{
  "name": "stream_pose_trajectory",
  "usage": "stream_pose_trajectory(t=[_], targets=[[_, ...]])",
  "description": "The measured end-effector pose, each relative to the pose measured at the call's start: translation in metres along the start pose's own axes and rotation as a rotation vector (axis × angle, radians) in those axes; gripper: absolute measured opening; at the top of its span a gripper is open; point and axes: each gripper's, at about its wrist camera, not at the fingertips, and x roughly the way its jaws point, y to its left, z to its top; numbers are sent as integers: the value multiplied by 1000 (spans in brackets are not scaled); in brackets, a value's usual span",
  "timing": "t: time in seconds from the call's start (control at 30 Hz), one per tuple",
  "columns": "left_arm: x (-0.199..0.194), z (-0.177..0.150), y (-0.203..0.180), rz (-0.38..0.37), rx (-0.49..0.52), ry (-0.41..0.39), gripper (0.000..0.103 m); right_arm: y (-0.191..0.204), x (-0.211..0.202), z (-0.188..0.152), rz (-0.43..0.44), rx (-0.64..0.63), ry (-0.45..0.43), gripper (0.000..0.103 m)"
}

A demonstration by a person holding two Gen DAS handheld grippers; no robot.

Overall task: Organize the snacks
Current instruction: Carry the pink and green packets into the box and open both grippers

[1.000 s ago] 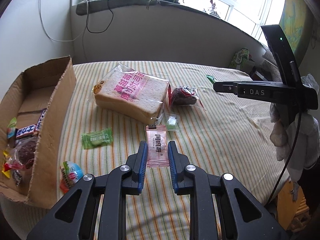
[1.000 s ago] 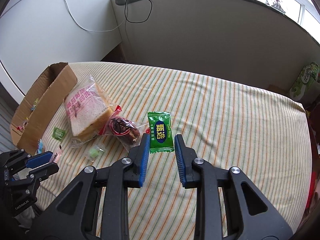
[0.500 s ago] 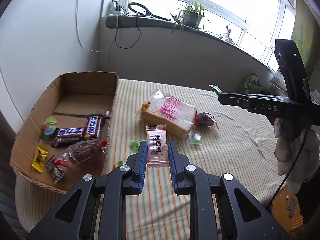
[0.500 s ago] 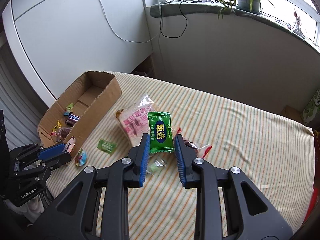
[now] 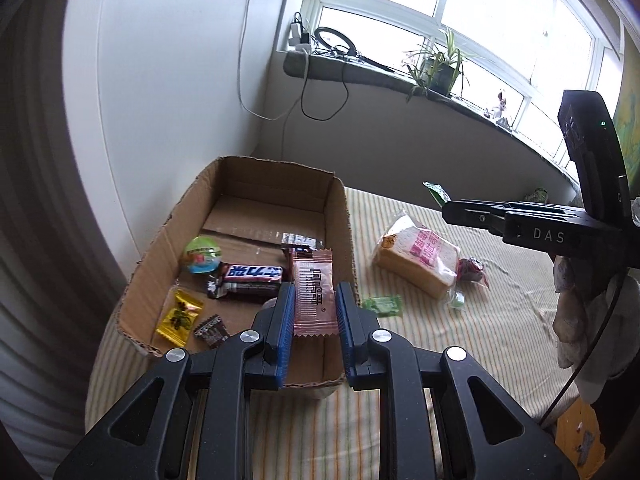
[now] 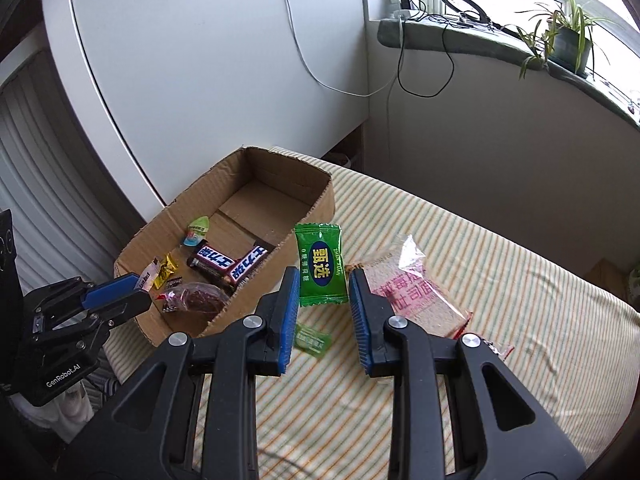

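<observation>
**Left wrist and right wrist views: snack stock, two items in grip**

Left wrist view, lower centre: left gripper [image 5: 314, 312], blue pads clamped on a pink sachet [image 5: 313, 293], held above the near right part of the cardboard box [image 5: 338, 216]. Box occupies centre left of frame, open-topped, on a striped cloth [image 5: 460, 360]. Box contents, as visible: round green-and-blue capsule [image 5: 202, 255]; two dark chocolate bars [image 5: 250, 280]; yellow candy [image 5: 179, 312]; small dark wrapped piece [image 5: 211, 331].

On the cloth, right of box: small green candy [image 5: 383, 305] just beside the box wall; bagged sliced bread [image 5: 416, 254] at centre right; dark red-wrapped snack [image 5: 472, 272] touching the bread's right end.

Right wrist view, lower centre: right gripper [image 6: 324, 306], pads closed on a green packet [image 6: 321, 269], packet upright, held over the cloth between box [image 6: 320, 200] and bread [image 6: 408, 292]. Left gripper [image 6: 132, 292] shows at lower left, over the box's near end.
</observation>
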Motion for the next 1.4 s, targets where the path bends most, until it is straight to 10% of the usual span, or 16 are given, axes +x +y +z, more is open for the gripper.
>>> stream_pose_trajectory(t=[1.4], targets=[[20, 10, 48, 74, -62, 20, 30, 62, 94, 23, 84, -101, 100, 36]])
